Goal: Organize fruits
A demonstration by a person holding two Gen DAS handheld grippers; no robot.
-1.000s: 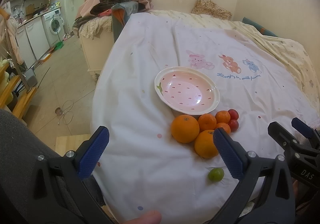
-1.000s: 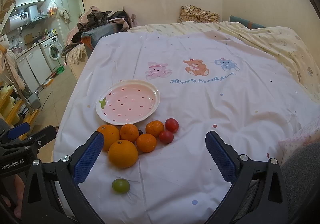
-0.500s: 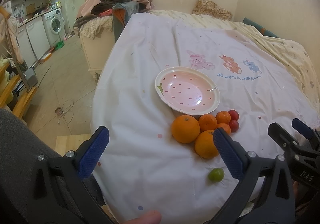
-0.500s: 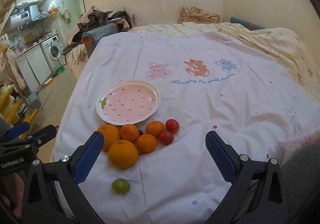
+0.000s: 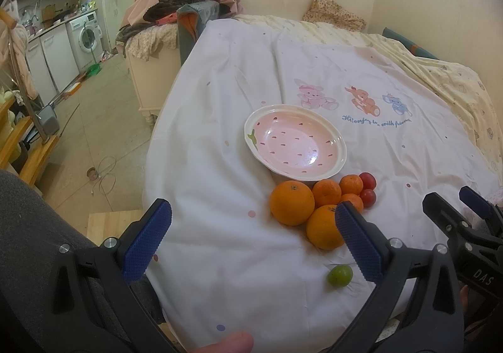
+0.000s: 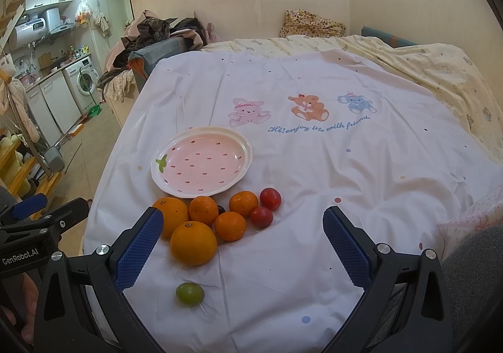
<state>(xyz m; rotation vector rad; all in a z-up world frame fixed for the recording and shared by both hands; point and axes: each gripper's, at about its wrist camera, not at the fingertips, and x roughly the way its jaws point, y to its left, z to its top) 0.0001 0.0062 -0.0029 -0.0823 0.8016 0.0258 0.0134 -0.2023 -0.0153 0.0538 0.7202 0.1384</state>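
We log: "Hi!enjoy life with friends", blue script on the white bedsheet (image 6: pixel 314 164); "GenRobot.AI" on the left gripper (image 6: pixel 47 217) body; "DAS" on the right gripper (image 5: pixel 456 205) body.

My pads (image 6: pixel 138 250) are blue rubbery stuff w/ a knobbly grid, arms matt black plastic w/ shiny metal screws. Plate (image 6: pixel 248 154) looks glazed ceramic, v. glossy, on a smooth, creased white cloth sheet (image 6: pixel 345 195). Oranges (image 6: pixel 193 243) dimpled, semi-matt; green fruit (image 6: pixel 190 294) and red ones (image 6: pixel 270 198) smooth, shiny.
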